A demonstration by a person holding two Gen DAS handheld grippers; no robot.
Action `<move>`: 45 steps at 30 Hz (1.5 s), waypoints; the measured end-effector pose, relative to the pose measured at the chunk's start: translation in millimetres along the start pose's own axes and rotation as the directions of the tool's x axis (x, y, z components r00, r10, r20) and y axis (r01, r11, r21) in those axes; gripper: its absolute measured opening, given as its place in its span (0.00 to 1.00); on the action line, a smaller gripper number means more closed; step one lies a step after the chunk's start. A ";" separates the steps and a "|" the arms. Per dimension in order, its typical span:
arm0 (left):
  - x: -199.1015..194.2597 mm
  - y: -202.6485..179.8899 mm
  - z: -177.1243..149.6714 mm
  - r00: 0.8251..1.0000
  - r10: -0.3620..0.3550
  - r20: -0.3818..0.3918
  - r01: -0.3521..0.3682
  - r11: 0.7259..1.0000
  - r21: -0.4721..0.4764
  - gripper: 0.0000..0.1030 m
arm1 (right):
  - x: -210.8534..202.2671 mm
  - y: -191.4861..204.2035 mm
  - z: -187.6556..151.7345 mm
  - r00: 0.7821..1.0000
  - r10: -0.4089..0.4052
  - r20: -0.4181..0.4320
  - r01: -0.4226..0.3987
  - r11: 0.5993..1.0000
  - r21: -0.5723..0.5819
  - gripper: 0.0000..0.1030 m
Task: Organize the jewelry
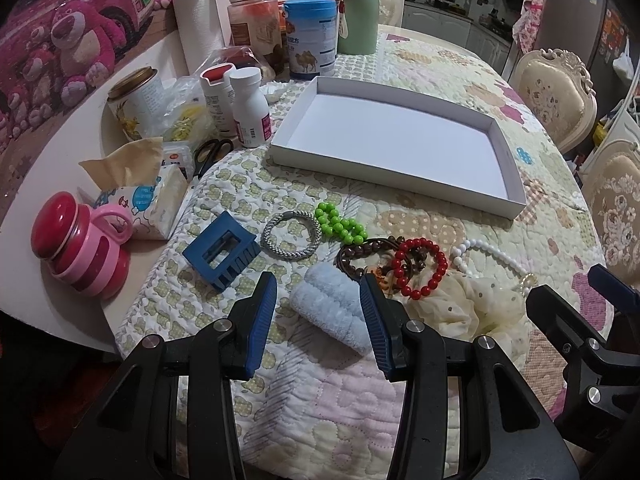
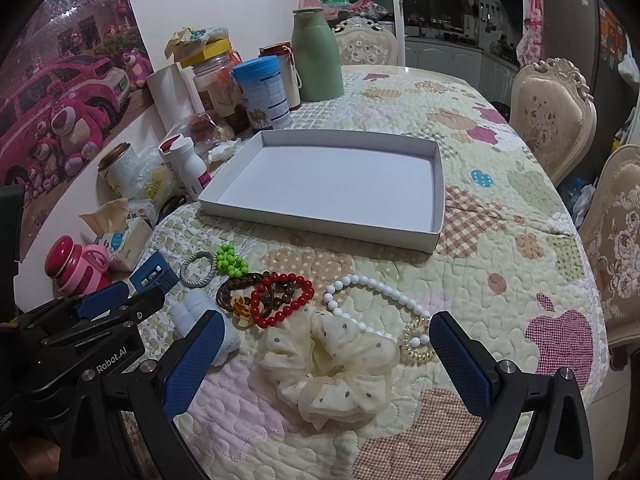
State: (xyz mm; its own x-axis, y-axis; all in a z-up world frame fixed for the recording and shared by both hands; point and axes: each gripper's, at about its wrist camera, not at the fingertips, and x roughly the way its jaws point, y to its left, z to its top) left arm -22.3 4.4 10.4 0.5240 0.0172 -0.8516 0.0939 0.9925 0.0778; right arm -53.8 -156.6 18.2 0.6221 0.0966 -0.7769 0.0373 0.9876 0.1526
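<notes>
A shallow white box [image 1: 516, 168] [image 2: 434, 236] lies empty on the quilt. Before it lie a blue hair claw [image 1: 219, 250], a silver woven bracelet [image 1: 291, 235], green beads [image 1: 340, 223], a brown bead bracelet [image 1: 356, 252], a red bead bracelet [image 1: 422, 266] [image 2: 282, 298], a white bead necklace [image 2: 376, 292], a cream scrunchie [image 2: 332, 364] and a light blue scrunchie [image 1: 332, 308]. My left gripper [image 1: 318, 300] is open, its fingers either side of the blue scrunchie. My right gripper [image 2: 326, 344] is open wide above the cream scrunchie.
Bottles, tins, a green flask [image 1: 356, 8], scissors [image 1: 212, 152], a tissue pack [image 1: 136, 196] and a pink-red cup [image 1: 80, 248] crowd the table's left and back. Chairs [image 2: 552, 116] stand at the right edge.
</notes>
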 end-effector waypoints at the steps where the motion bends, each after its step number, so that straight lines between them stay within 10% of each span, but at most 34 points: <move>1: 0.7 -0.2 0.3 1.000 0.002 0.002 -0.002 1.000 0.003 0.41 | 0.6 -0.1 -0.2 1.000 0.001 -0.002 -0.001 1.000 0.001 1.00; 27: 18.0 7.6 -1.3 0.997 -0.043 -0.056 0.042 0.999 -0.018 0.41 | 19.2 -0.6 -1.1 0.999 0.019 -0.049 -0.019 1.000 0.000 1.00; 39: 39.7 57.2 2.7 0.973 -0.172 -0.153 0.142 0.972 -0.185 0.41 | 38.2 -13.7 5.0 0.996 0.067 -0.064 -0.067 0.998 -0.013 0.99; 45: 59.1 77.4 19.1 0.970 -0.171 -0.174 0.128 0.964 -0.231 0.41 | 53.8 -13.0 12.7 0.990 0.116 -0.080 -0.120 0.992 -0.049 0.81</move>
State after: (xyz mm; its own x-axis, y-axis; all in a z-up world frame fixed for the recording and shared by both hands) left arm 32.1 79.9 -24.1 0.3449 -0.1317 -0.9294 -0.0379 0.9874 -0.1540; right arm -10.9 -165.8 -17.8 0.5579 0.2202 -0.8002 -0.0761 0.9737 0.2149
